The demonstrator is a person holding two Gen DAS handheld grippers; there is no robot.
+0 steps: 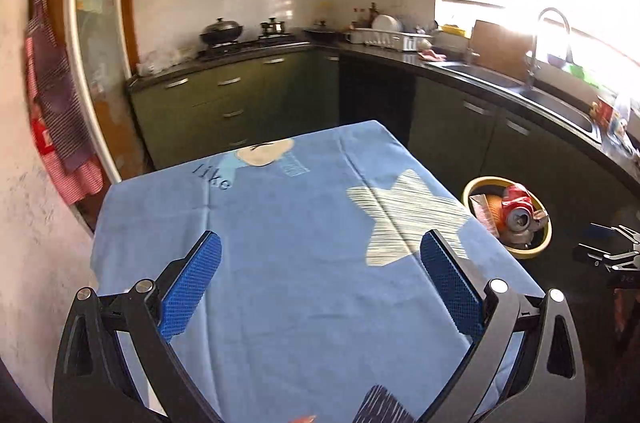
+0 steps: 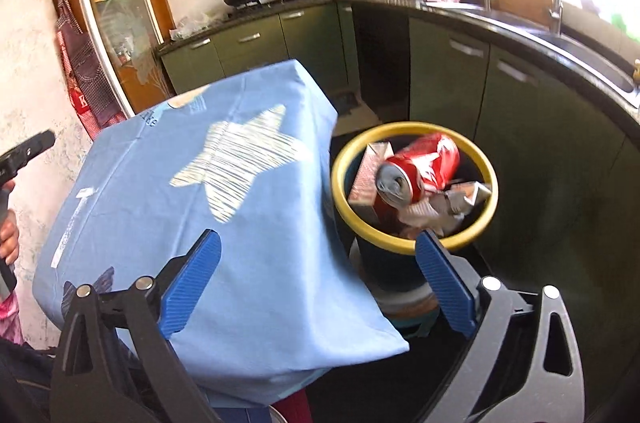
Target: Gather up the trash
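The left tongs (image 1: 320,275) and the right tongs (image 2: 318,275) are both standing wide apart, holding nothing. The crushed red aluminium can (image 2: 420,173) is lying in the round yellow-rimmed bin (image 2: 490,211), right of the blue-clothed desk (image 2: 168,151).

A blue star-printed cloth (image 1: 304,243) covers the table, nothing on it.

1. My left camera looks down along my fingers over the tablecloth (image 1: 280,263), kitchen counter across the top.
2. My right camera sits close above the bin (image 2: 416,183).
3. Both views share tablecloth, bin and counter.
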